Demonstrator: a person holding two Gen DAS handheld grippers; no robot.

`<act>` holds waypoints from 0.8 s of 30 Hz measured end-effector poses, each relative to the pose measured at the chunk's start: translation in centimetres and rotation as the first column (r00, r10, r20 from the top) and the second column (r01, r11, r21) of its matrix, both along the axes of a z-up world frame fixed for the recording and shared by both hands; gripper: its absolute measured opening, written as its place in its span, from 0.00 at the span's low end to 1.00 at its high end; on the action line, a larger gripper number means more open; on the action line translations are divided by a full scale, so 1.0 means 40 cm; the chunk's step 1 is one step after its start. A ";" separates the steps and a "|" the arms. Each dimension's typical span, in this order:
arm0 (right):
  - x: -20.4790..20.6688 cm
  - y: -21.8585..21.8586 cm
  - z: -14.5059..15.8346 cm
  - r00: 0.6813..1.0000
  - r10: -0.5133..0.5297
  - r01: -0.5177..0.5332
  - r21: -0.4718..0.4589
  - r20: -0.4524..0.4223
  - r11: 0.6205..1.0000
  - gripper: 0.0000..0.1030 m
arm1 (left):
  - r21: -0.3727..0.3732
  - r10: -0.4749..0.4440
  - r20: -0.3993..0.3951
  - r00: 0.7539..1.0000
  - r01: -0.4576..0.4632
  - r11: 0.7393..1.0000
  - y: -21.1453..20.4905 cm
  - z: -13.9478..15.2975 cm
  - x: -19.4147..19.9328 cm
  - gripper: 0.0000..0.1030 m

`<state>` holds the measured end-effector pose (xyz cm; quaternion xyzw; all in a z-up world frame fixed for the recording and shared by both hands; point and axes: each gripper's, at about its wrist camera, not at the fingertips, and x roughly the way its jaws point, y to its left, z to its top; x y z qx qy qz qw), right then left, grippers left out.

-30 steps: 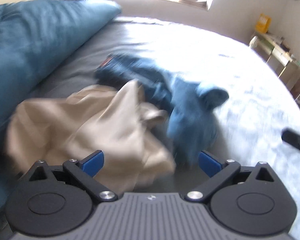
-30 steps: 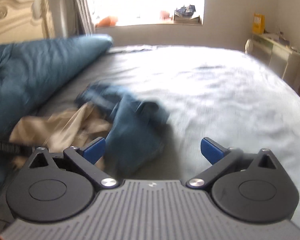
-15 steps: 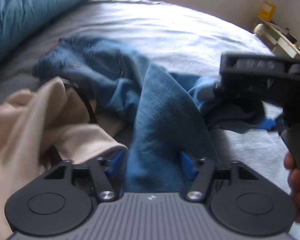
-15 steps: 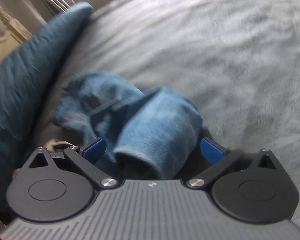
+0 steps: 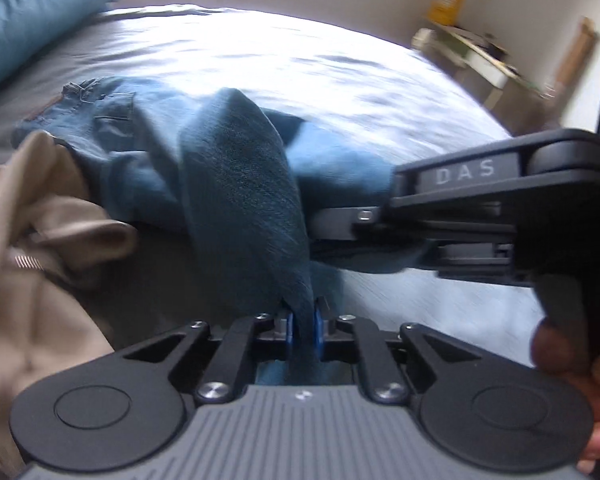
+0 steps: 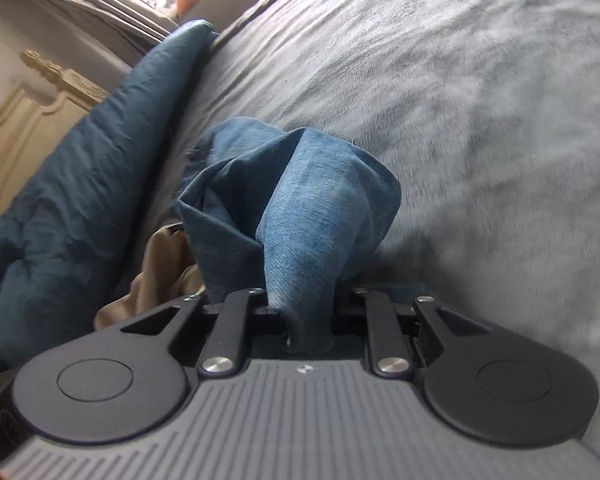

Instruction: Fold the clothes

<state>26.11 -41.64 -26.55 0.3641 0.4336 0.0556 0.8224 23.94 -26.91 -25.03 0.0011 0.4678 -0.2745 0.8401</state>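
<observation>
Pinched tight on the blue jeans (image 5: 236, 184), both sets of jaws: left gripper (image 5: 303, 326) clamping one fold, right gripper (image 6: 308, 316) another, its fingertips buried in denim. Beside the jeans, crumpled beige garment (image 5: 24, 240), cut off at frame edge. "DAS" legible on right gripper's side. Beneath the jeans, grey bedsheet (image 6: 460, 120); beyond, teal duvet (image 6: 80, 184), blurred shelf.

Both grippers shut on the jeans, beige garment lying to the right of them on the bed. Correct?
Not quite: the beige garment lies to the left of the jeans, as the left wrist view shows; the right wrist view has it on the left too. The rest holds: the left gripper and right gripper are both shut on denim, on the bed.
</observation>
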 end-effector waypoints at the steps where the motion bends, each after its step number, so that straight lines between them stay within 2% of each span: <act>1: -0.041 -0.005 0.008 1.000 -0.007 0.007 0.016 0.006 1.000 0.15 | 0.000 -0.030 0.009 1.000 0.030 1.000 -0.009 0.006 -0.044 0.11; 5: -0.222 -0.035 0.034 0.999 -0.047 0.045 0.071 0.016 0.996 0.14 | -0.059 -0.128 -0.011 0.992 0.127 0.990 -0.018 0.034 -0.223 0.11; 7: -0.325 -0.050 0.048 0.998 -0.063 0.062 0.094 0.016 0.994 0.03 | -0.120 -0.192 -0.037 0.981 0.187 0.975 -0.016 0.057 -0.322 0.10; 8: -0.386 -0.057 0.056 0.997 -0.075 0.073 0.113 0.019 0.991 0.02 | -0.163 -0.235 -0.056 0.970 0.223 0.961 -0.014 0.067 -0.368 0.01; 9: -0.446 -0.063 0.065 0.996 -0.087 0.084 0.133 0.023 0.988 0.02 | -0.239 -0.300 -0.094 0.949 0.271 0.933 -0.017 0.073 -0.420 0.01; 11: -0.568 -0.062 0.082 0.994 -0.106 0.108 0.087 -0.027 0.990 0.02 | -0.282 -0.406 -0.124 0.906 0.360 0.889 -0.039 0.086 -0.530 0.01; 12: -0.623 -0.063 0.087 0.991 -0.121 0.125 0.055 -0.062 0.991 0.02 | -0.260 -0.448 -0.118 0.887 0.407 0.875 -0.056 0.086 -0.588 0.01; 14: -0.713 -0.074 0.097 0.980 -0.161 0.164 0.016 -0.114 0.986 0.05 | -0.248 -0.477 -0.162 0.864 0.432 0.867 -0.064 0.078 -0.661 0.05; 15: -0.752 -0.082 0.103 0.973 -0.188 0.189 -0.005 -0.137 0.982 0.06 | -0.252 -0.470 -0.202 0.859 0.418 0.873 -0.059 0.067 -0.677 0.08; 16: -0.777 -0.094 0.110 0.965 -0.214 0.212 -0.031 -0.148 0.977 0.07 | -0.240 -0.446 -0.225 0.866 0.394 0.887 -0.044 0.056 -0.676 0.14; 17: -0.775 -0.106 0.114 0.962 -0.227 0.222 -0.052 -0.149 0.974 0.13 | -0.225 -0.420 -0.246 0.874 0.369 0.902 -0.029 0.044 -0.674 0.21; 18: -0.771 -0.118 0.118 0.959 -0.240 0.231 -0.074 -0.148 0.970 0.29 | -0.196 -0.382 -0.244 0.891 0.341 0.919 -0.008 0.028 -0.651 0.26; 19: -0.767 -0.129 0.122 0.956 -0.252 0.240 -0.095 -0.148 0.966 0.37 | -0.171 -0.343 -0.236 0.909 0.308 0.936 0.015 0.023 -0.615 0.34; 20: -0.733 -0.136 0.127 0.961 -0.246 0.234 -0.103 -0.123 0.967 0.50 | -0.146 -0.302 -0.225 0.926 0.274 0.950 0.037 0.017 -0.579 0.42; 21: -0.699 -0.143 0.131 0.966 -0.239 0.228 -0.111 -0.098 0.967 0.58 | -0.120 -0.253 -0.211 0.944 0.232 0.965 0.056 0.011 -0.542 0.45; 22: -0.662 -0.149 0.131 0.976 -0.209 0.200 -0.130 -0.060 0.971 0.61 | -0.092 -0.195 -0.200 0.960 0.180 0.979 0.079 0.008 -0.497 0.51; 24: -0.546 -0.134 0.135 0.990 -0.139 0.141 -0.168 0.027 0.976 0.80 | -0.044 -0.076 -0.182 0.980 0.069 0.997 0.126 0.001 -0.411 0.55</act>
